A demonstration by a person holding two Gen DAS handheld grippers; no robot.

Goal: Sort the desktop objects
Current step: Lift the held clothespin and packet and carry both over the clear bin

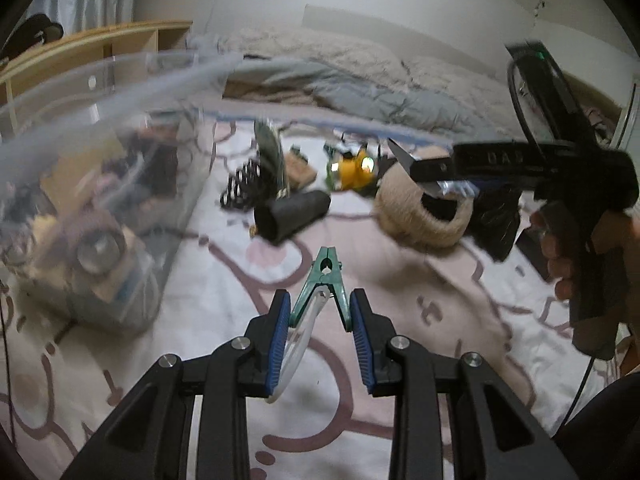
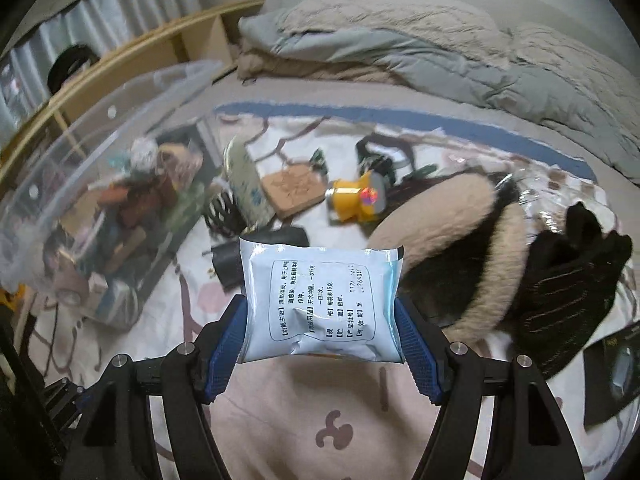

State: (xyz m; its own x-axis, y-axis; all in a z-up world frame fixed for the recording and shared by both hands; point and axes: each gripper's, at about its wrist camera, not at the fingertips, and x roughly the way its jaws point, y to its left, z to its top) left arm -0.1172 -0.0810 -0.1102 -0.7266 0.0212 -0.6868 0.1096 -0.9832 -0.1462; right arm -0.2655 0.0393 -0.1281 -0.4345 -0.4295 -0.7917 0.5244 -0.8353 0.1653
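Blue ribbed pads [image 1: 280,336] of the left gripper [image 1: 320,336] fill the foreground of the left wrist view, pressed on the two spread handles of a green clothes peg [image 1: 323,280], whose closed nose points away from the camera; a pale translucent loop [image 1: 298,344] hangs from the peg beside the left pad. Beneath lies a white sheet with pink-brown cartoon outlines [image 1: 208,312]. At left stands a clear plastic storage box [image 1: 96,128], blurred, holding assorted items that cannot be told apart. Beyond the peg lie a black tube [image 1: 292,214] on its side, a yellow headlamp [image 1: 354,168] and a beige furry ring-shaped item [image 1: 424,216]. At right a hand [image 1: 560,256] grips the handle of the right gripper [image 1: 436,178], seen side-on above the furry item. In the right wrist view the right gripper [image 2: 322,340] holds a pale blue sachet [image 2: 320,304] printed with black text, its blue pads [image 2: 418,348] against both side edges so that the packet bulges slightly; it hangs clear of the sheet. Behind it appear the same black tube [image 2: 276,240], a brown cardboard square [image 2: 292,192], the headlamp [image 2: 356,200], the furry item [image 2: 448,240] and a black knitted glove [image 2: 568,288] at right. A grey quilt [image 2: 440,60] lies bunched at the far edge.
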